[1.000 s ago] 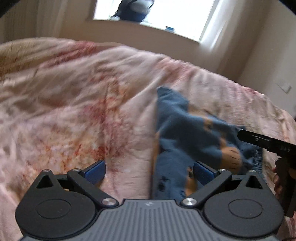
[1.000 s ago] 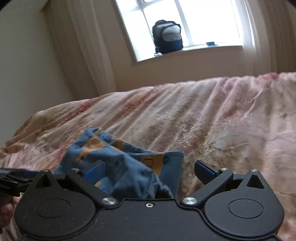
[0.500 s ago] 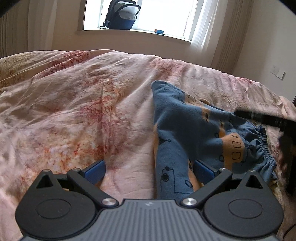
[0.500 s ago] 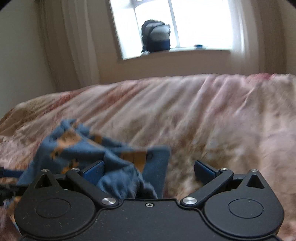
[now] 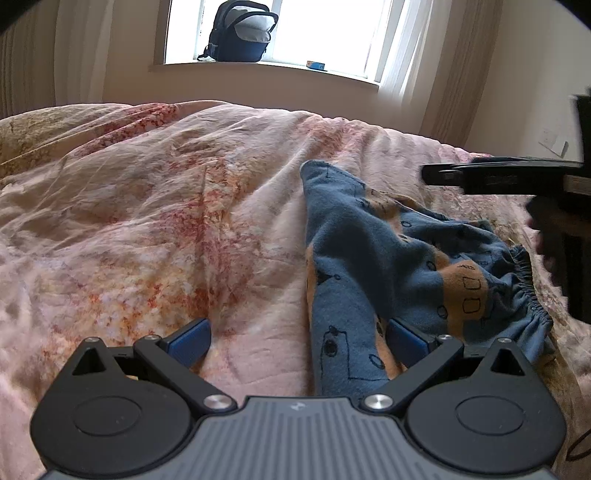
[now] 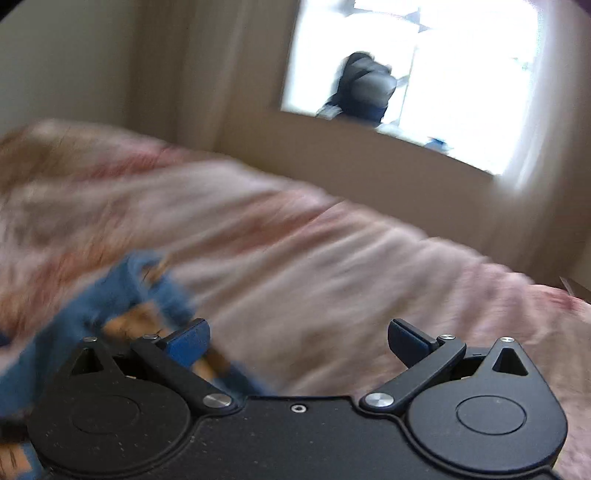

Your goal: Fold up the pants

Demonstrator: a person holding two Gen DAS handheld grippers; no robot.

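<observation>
- A bedroom: a pink duvet (image 5: 155, 221) covers the bed, with a backpack (image 5: 240, 33) on the far sill.
- The left gripper (image 5: 299, 341) hovers low with its jaws wide apart and nothing clamped; a trouser leg lies between the pads.
- The pants (image 5: 388, 258), blue fleece with orange patches, lie crumpled right of centre, waistband bunched at the right.
- The right gripper (image 6: 299, 341) is likewise spread and empty, its view blurred.
- Folding seems not yet begun; next, the pants likely need spreading flat.
</observation>
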